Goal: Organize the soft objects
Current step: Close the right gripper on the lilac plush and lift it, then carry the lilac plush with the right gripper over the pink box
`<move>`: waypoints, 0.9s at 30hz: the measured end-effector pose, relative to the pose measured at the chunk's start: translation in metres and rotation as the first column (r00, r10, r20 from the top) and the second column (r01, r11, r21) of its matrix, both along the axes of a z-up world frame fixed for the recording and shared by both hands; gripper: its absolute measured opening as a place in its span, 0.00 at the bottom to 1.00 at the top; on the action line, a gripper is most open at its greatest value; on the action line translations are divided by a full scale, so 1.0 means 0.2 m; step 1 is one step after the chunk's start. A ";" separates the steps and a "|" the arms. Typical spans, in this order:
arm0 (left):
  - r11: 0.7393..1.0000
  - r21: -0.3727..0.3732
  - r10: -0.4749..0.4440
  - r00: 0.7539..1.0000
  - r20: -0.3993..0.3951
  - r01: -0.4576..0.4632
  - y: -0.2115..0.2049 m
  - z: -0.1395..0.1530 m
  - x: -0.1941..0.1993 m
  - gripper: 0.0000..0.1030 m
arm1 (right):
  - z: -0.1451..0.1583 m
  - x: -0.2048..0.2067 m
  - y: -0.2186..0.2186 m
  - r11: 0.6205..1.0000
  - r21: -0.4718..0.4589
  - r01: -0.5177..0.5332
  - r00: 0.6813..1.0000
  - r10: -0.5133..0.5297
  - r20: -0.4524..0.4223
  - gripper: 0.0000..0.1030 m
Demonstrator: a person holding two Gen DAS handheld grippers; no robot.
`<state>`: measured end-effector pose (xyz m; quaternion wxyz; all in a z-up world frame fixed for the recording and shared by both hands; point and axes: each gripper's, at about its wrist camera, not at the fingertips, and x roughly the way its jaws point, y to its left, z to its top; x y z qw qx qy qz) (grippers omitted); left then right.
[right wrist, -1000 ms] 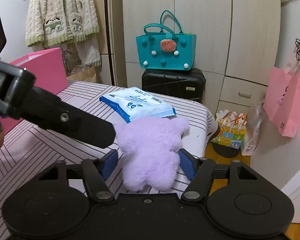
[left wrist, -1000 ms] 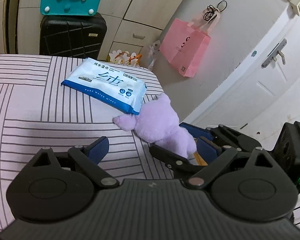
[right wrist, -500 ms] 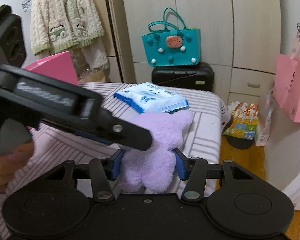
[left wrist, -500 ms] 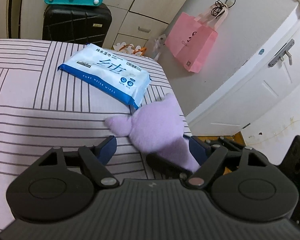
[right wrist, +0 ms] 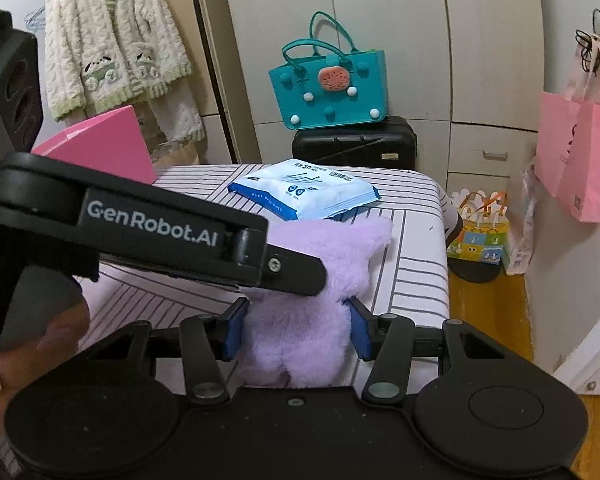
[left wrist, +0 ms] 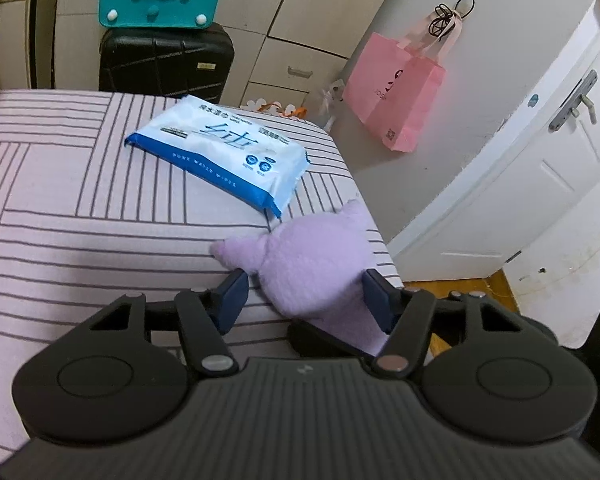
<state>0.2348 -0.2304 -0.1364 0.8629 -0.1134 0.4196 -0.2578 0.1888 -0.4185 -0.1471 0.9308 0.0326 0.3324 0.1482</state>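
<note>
I'm holding the purple plush toy (right wrist: 300, 320) in my right gripper (right wrist: 296, 330), both blue pads pressing into its lower body, so it's staying put at the near corner of the striped bed (left wrist: 80, 216) instead of slumping off the edge. My left gripper (left wrist: 306, 300) is coming in around the same toy from the other side: the right pad is touching the fur, while the left pad (left wrist: 233, 296) is sitting just beside it with a sliver of sheet showing, so that claw is narrowing but not clamped yet. I judge I'm going for a two-handed hold because the toy is floppy.

Against a second ago, the left jaws have just been closing from wide, and the toy is now sitting squarely between them instead of off to their right. The right jaws have tightened a little too. Just beyond the toy's ears, the blue wipes pack (left wrist: 220, 152) is lying flat, unmoved.
</note>
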 end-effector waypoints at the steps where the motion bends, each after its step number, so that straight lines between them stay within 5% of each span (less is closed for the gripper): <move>1: 1.000 -0.010 -0.004 1.000 -0.008 0.004 0.00 0.00 0.00 0.59 | 0.00 0.00 0.00 1.000 0.024 -0.005 1.000 0.005 -0.005 0.54; 15: 0.999 0.049 0.019 0.999 -0.049 -0.017 0.07 0.03 -0.13 0.50 | 0.03 -0.09 0.13 0.999 0.046 0.026 0.997 -0.023 -0.079 0.53; 27: 0.989 0.124 -0.071 0.990 -0.125 0.086 0.21 0.15 -0.27 0.50 | 0.17 -0.25 0.27 0.996 0.088 -0.017 0.980 0.034 -0.194 0.54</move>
